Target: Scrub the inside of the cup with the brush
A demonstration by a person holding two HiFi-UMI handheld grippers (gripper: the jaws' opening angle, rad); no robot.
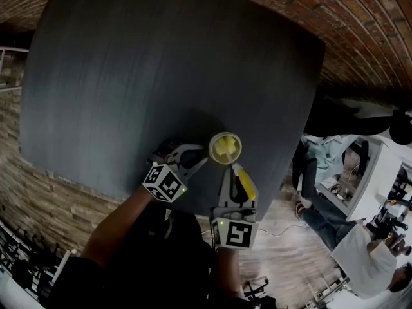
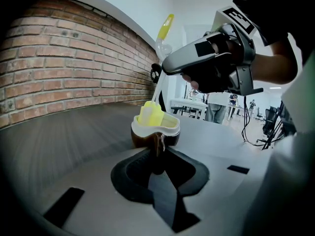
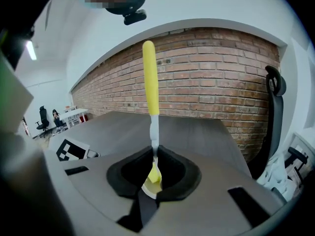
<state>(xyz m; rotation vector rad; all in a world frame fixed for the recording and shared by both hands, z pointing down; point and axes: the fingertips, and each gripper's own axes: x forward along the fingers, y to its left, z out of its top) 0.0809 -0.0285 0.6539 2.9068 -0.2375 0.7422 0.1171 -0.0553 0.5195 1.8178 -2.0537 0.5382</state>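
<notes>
**Q:** What stage is shown?

**A:** Scrubbing, judged to be under way. The left gripper (image 1: 201, 161), lower centre, has its jaws narrow and clamped on the near side of the cup (image 2: 167, 130), steadying it upright. The right gripper (image 3: 153, 156), just below it, has its jaws closed on the thin neck of the brush (image 3: 149, 77), with the yellow handle rising above. The brush head (image 1: 225, 148) sits inside the cup, below the rim.

**Q:** What is done, and what is left?

**A:** Done: the cup is held and the brush is inserted. Left, by judgement: working the head round the wall and bottom, then lifting it out. Whether the inside is clean cannot be told.

**Q:** And the setting?

**A:** A brick wall (image 1: 386, 31) runs along the top and right. The table (image 1: 161, 76) is dark and matte, and the cup stands near its lower edge. People (image 1: 367, 256) are at white desks, lower right.
</notes>
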